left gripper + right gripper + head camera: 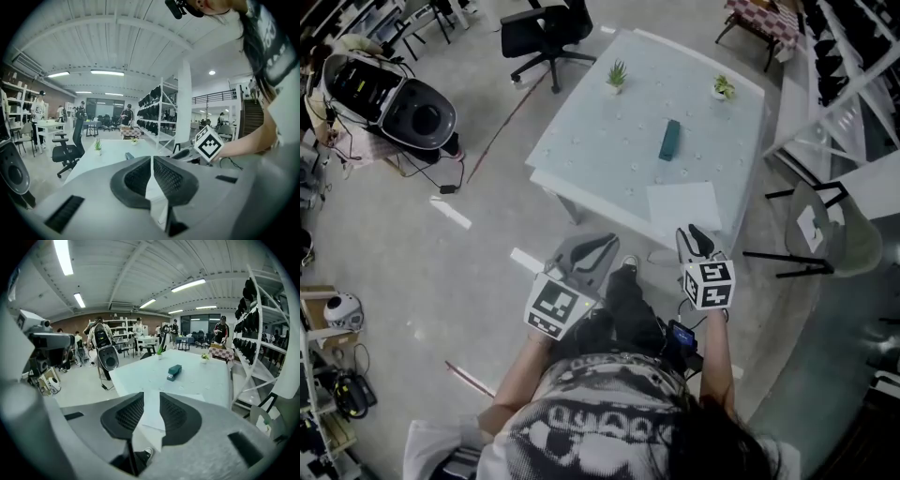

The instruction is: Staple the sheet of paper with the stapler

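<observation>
Grey flooring surrounds one white bench (581, 150), on which the task's items are laid. One sheet of paper (684, 204) lies flat at the near edge of the bench, toward its right corner. One dark teal stapler (669, 140) lies beyond the sheet, near the middle of the bench and apart from the paper. No brand or lettering can be read on either item.

Two small potted plants are set along the far side of the bench: one (617, 75) to the left and one (724, 87) to the right. Small pale specks are scattered over the bench top; their nature cannot be told.

Two tongs are held short of the near bench edge, over the floor. The left tongs (602, 246) are seen with the jaw tips together and nothing between them. The right tongs (694, 232) are seen with the jaws apart and nothing gripped; the sheet is seen past the gap, just ahead. One marker cube is carried on each of the tongs, with black-and-white square patterns and no readable text.

One black office chair (546, 33) stands beyond the far left corner of the bench. White shelving racks (848, 66) are placed to the right. One rounded black-and-white machine (394, 98) rests on the floor at the far left.
</observation>
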A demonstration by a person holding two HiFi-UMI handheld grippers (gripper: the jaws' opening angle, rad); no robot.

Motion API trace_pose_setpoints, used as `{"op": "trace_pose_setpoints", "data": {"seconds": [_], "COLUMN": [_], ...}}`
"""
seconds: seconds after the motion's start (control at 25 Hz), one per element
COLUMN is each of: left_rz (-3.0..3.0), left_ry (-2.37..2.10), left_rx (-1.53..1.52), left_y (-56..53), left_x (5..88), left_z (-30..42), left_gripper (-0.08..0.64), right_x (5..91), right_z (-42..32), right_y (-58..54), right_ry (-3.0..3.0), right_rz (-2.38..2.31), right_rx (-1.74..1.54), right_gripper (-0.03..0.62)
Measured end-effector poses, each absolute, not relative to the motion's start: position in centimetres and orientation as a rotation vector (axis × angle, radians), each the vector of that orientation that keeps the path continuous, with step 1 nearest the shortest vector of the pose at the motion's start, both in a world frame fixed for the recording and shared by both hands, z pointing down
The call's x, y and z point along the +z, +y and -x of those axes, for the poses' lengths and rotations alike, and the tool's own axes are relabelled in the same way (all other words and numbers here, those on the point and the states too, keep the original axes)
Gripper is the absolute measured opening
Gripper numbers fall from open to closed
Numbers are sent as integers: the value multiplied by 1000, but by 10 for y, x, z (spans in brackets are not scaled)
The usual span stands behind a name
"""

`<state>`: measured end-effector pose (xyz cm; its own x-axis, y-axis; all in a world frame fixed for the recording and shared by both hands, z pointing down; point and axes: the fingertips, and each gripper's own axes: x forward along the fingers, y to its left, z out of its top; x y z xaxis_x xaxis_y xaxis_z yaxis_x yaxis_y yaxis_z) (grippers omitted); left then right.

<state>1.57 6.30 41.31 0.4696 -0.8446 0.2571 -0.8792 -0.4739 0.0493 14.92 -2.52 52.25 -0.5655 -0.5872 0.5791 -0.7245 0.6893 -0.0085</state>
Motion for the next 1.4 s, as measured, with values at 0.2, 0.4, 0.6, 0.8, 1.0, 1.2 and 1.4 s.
{"op": "trace_pose_setpoints", "data": {"seconds": [0.2,0.4,0.6,0.8,1.0,1.2,1.4], "left_rz": [-2535,-2532,-2499,-2457,-2432,-2443,-2486], "left_ry": [-1511,-1512,-1535,-1573,-1565,-1518,-1449], "left_rx": [335,355,395,415,439,448,461], "left_y": [12,-34,-68,-88,-104,-111,-122], "left_x": [411,412,415,421,432,438,442], "left_z": [-18,-34,-31,-27,-29,-26,-15], "left_gripper": [15,15,15,15,15,15,15], "right_x": [583,638,664,662,663,662,662], "right_z": [-167,-191,-191,-191,-193,-192,-187], "right_y": [-76,-107,-116,-114,-121,-121,-118], "right_ry": [-2204,-2093,-2050,-2059,-2058,-2028,-2003], "right_rz": [-915,-809,-757,-770,-782,-783,-834], "right_rx": [390,461,488,483,506,512,554], "right_gripper": [125,187,198,196,164,143,95]}}
